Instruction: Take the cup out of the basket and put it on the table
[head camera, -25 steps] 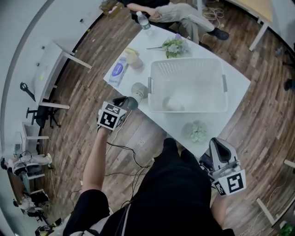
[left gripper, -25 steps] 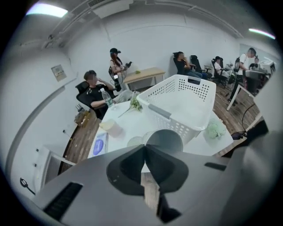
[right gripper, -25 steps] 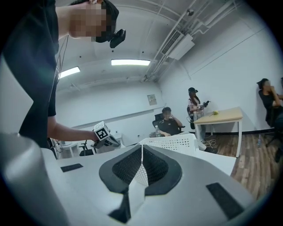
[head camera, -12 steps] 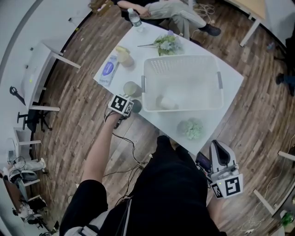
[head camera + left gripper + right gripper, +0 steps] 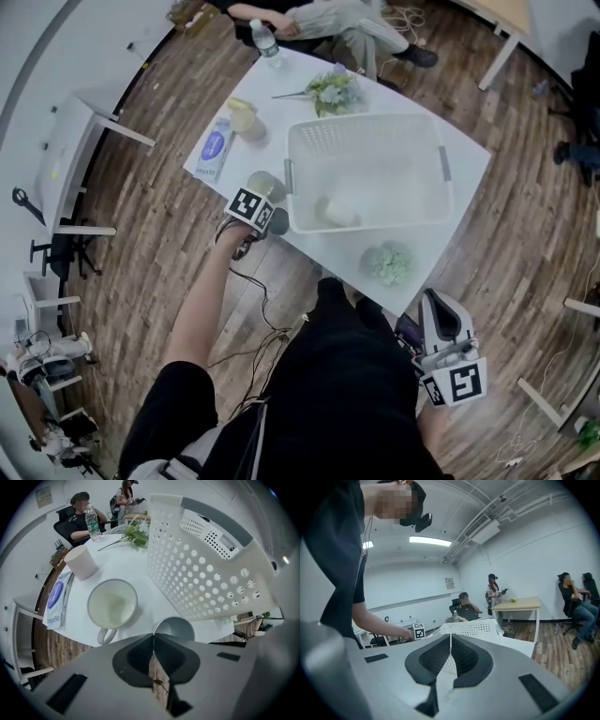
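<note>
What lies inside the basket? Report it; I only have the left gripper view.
Observer: One white cup lies on its side in the basket, close to the near wall, toward the left.
Operator: Now the right tool.
Observer: The right tool is off the table, low at the person's right side, shut on nothing.
Operator: Name what sits in front of the basket.
Observer: A pale green bunch, on the table near its edge.
</note>
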`<state>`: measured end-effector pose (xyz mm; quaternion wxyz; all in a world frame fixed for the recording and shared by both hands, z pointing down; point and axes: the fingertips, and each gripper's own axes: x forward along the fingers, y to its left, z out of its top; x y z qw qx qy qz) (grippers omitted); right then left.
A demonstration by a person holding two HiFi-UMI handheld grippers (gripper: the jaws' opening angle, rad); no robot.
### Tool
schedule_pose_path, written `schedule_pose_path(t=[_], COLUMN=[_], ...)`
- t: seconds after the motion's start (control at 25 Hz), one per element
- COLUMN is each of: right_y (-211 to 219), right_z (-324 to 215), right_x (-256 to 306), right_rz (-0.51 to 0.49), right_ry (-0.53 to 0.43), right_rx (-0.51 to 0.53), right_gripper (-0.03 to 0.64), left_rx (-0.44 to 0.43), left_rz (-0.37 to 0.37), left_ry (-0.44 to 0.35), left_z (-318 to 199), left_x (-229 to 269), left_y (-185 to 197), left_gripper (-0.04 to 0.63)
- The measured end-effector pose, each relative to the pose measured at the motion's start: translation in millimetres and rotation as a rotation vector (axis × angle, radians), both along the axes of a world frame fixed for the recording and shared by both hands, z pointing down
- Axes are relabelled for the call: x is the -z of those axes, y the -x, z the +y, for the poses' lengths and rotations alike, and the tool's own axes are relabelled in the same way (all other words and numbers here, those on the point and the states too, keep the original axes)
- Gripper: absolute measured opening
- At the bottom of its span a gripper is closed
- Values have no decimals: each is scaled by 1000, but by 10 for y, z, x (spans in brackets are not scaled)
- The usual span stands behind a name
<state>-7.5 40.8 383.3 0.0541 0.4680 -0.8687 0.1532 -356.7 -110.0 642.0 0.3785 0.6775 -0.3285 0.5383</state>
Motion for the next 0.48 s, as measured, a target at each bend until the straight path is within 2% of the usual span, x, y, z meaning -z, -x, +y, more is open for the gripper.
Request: schedule_pose_path(t=[0.28, 0.32, 0.4, 0.48], right_y=[-1, -1, 8, 19], right_z=[-23, -25, -26, -37], right_x=[48, 49, 43, 42], right_rz=[-5, -5, -3, -2], right_ry=[-13, -13, -13, -14], right_rx=[-23, -23, -21, -17], right_gripper=[26, 26, 26, 26], left_rx=[-20, -22, -18, -7], left_rz=[25, 29, 44, 58], left_ry=[-48, -49, -50, -56], left_z=[-47, -43, -37, -42], left_x=[30, 23, 5, 4], left_y=[-49, -59, -74, -69], left_gripper=[18, 33, 110, 142])
